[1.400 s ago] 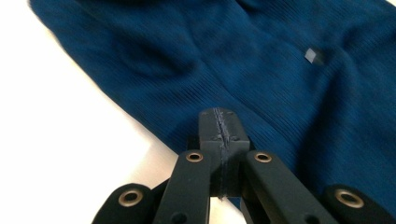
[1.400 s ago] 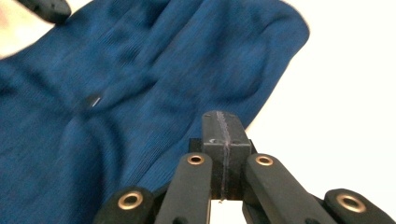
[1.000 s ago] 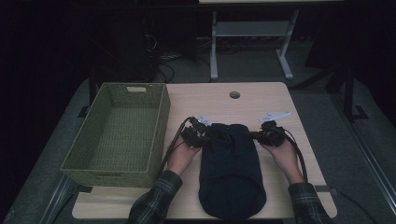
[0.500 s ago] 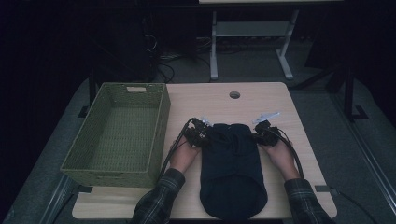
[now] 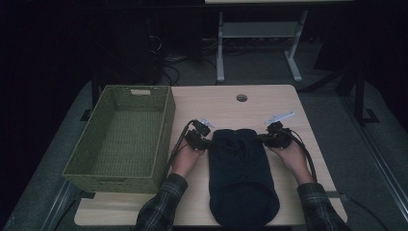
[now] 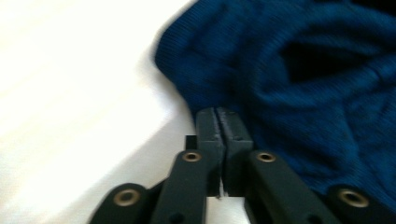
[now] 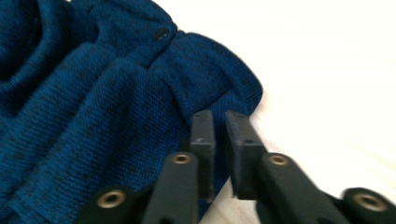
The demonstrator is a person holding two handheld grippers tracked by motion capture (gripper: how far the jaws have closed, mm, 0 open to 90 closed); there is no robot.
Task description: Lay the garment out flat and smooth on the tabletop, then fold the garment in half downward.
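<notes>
A: Left hand-held gripper (image 6: pixel 217 112)?
B: Pads all but pressed together, hairline slit only, just eased apart a touch. Tips at the ribbed edge of the dark blue knit garment (image 6: pixel 303 70). Can't tell whether any fabric is caught between.

A: Right hand-held gripper (image 7: pixel 218 114)?
B: Spread, narrow gap, jaws just been opening. Nothing pinched in the gap. Tips lying against a rounded corner of the knit, bright table surface just beside.

A: From the high view?
B: Both low on the table (image 5: pixel 216 101), one at each side of the garment's far end. Left hand-held gripper at its left corner, right one at its right corner, both pointing inward. Left hand (image 5: pixel 187 159) and right hand (image 5: pixel 293 156) behind them, plaid sleeves (image 5: pixel 163 202) entering from the bottom edge.

A: Garment position?
B: Flat on the table, middle to near edge, long axis running away from the person, between the two hands.

A: Anything else?
B: Green woven basket (image 5: pixel 110 183) on the table's left side, just beside the left hand, apart from the garment. Round hole (image 5: pixel 241 97) in the tabletop, beyond the garment.
</notes>
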